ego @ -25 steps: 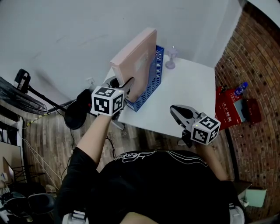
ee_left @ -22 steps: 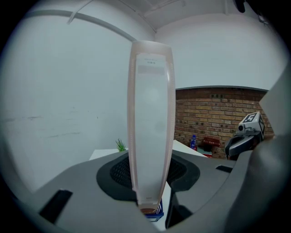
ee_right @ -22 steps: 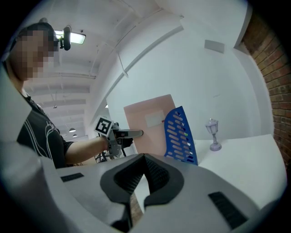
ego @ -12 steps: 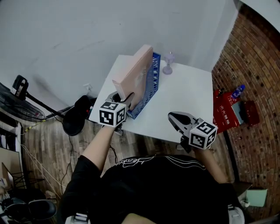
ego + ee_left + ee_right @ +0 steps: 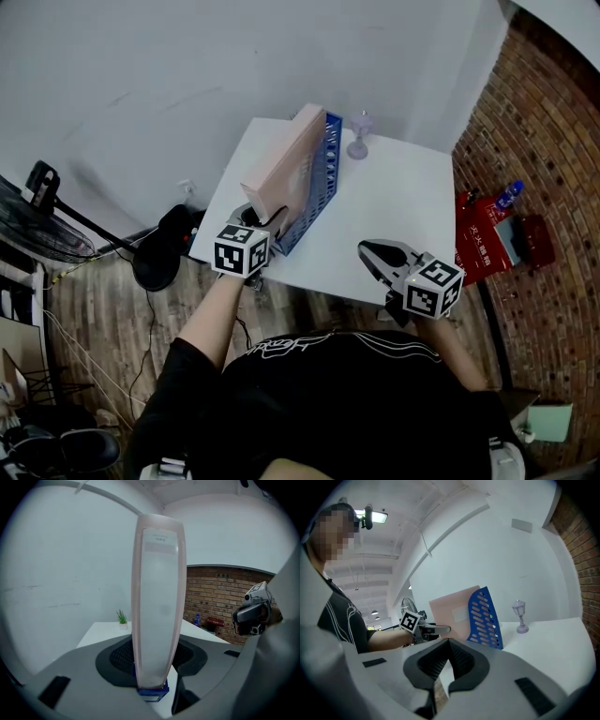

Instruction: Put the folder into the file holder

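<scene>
The pink folder stands on edge inside the blue file holder, at the left end of the white worktop. The left gripper view shows it end on: the narrow spine rises upright between the left tongs, with its foot down in the holder's blue base. These tongs have just been opening. A sliver of worktop shows between the right pad and the spine, so the folder looks released rather than clamped. Only this view shows a small potted plant at the far corner of the worktop. The right gripper view shows the folder's broad face with a pale label, the holder's slotted side wall and a little lilac lamp ornament just beyond the holder. The right tongs are clenched on nothing, over the near edge of the worktop and well apart from the holder. Only the head view shows the floor to the right, where a red box and a blue bottle lie by the brick wall.
</scene>
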`<act>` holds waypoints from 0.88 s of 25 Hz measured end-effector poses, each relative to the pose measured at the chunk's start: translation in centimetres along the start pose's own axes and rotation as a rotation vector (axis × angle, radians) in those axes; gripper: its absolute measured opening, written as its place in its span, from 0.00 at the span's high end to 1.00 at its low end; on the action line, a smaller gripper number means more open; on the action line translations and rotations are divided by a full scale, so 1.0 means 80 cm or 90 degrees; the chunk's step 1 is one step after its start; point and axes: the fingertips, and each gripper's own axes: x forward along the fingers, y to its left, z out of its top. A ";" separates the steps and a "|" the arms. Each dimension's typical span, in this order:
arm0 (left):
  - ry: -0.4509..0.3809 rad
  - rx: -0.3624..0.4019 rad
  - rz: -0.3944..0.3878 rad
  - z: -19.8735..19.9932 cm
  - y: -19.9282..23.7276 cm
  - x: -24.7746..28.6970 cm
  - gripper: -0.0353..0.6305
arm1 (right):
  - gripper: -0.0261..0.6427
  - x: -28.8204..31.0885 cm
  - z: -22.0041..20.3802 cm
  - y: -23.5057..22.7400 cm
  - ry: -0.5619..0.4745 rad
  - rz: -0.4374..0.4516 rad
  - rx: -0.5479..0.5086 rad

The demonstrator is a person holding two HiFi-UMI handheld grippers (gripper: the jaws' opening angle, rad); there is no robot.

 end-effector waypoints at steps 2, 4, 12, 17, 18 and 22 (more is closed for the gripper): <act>0.007 0.003 0.002 -0.001 -0.003 0.001 0.65 | 0.96 0.002 -0.001 0.003 0.000 0.002 -0.003; 0.016 0.003 0.010 -0.003 -0.004 0.001 0.61 | 0.96 0.002 -0.001 0.007 -0.002 0.003 -0.006; 0.001 -0.060 0.015 -0.019 0.008 -0.036 0.48 | 0.96 -0.004 0.000 0.022 -0.011 -0.018 0.004; -0.013 -0.082 -0.014 -0.017 -0.015 -0.087 0.48 | 0.96 -0.006 -0.005 0.041 -0.008 -0.044 0.029; -0.010 -0.080 -0.029 -0.017 -0.026 -0.098 0.48 | 0.96 -0.006 -0.004 0.047 -0.014 -0.045 0.036; -0.010 -0.092 -0.107 -0.028 -0.074 -0.140 0.75 | 0.96 -0.002 -0.002 0.077 -0.029 -0.042 0.053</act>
